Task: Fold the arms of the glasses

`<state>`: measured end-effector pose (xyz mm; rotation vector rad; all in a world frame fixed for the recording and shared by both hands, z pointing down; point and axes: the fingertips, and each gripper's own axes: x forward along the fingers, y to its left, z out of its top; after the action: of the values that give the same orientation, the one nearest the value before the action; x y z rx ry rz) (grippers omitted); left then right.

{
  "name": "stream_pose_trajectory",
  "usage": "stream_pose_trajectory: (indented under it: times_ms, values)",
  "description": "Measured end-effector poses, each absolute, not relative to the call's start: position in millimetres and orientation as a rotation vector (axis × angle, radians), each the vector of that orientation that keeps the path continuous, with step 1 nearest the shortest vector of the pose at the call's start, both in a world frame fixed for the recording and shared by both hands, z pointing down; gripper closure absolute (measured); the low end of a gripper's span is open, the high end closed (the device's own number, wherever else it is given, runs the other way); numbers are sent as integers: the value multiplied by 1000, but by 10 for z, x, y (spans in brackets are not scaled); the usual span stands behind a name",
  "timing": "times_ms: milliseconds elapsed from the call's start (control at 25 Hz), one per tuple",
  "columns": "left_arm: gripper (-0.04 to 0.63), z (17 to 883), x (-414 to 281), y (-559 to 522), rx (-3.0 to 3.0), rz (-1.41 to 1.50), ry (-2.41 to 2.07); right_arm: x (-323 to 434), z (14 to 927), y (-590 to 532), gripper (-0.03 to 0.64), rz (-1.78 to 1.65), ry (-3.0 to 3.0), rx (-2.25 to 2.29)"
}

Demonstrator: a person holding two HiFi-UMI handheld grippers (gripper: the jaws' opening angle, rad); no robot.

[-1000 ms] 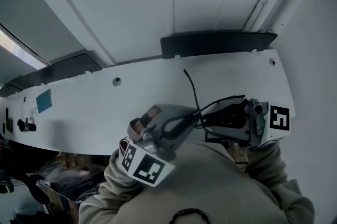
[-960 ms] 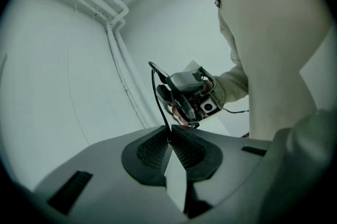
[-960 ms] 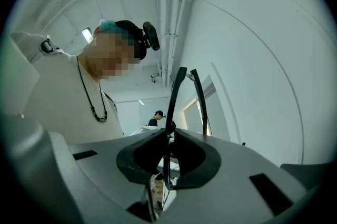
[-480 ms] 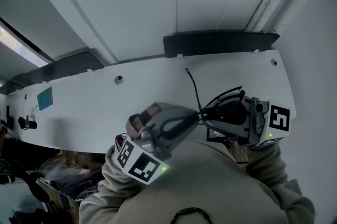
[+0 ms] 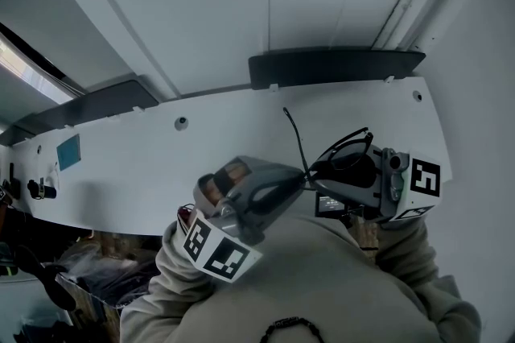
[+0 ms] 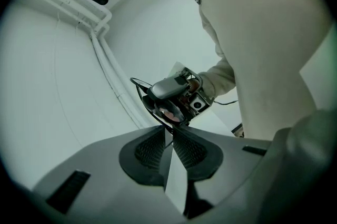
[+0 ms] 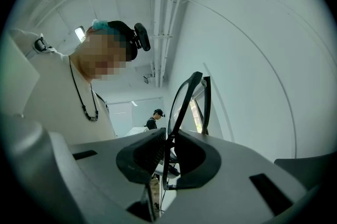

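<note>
Black glasses [image 5: 348, 156] pinched in right tool [image 7: 169, 140], arm [image 5: 294, 136] between just-opened, slightly parted jaws of left tool [image 6: 168, 133].

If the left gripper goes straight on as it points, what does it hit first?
Most likely the glasses: one of their arms already lies between the left gripper's slightly parted jaws, which have just been opening, and the rest sits just beyond, clamped in the right gripper. Depth is unclear.
</note>
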<state>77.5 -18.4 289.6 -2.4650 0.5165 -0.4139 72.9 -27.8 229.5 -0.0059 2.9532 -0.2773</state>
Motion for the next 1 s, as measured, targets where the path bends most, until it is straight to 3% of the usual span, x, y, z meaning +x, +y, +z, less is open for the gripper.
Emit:
stream_pose_trajectory:
  times_ms: [520,680,840,1000]
  values:
    - [554,3045,829,-185,-2511,-425,538,740,2373,-194,552,-339,2965,59]
    - [492,3198,712,-221,-2581,-428,597,779,2413,-187,552,-366,2972,78]
    - [492,3212,412,-400,-2782,-285,722,833,2344,-76,552,-342,2963,135]
    - [492,3266,324,-571,-3220,56,780,761,2351,223,552,-249,3000,284]
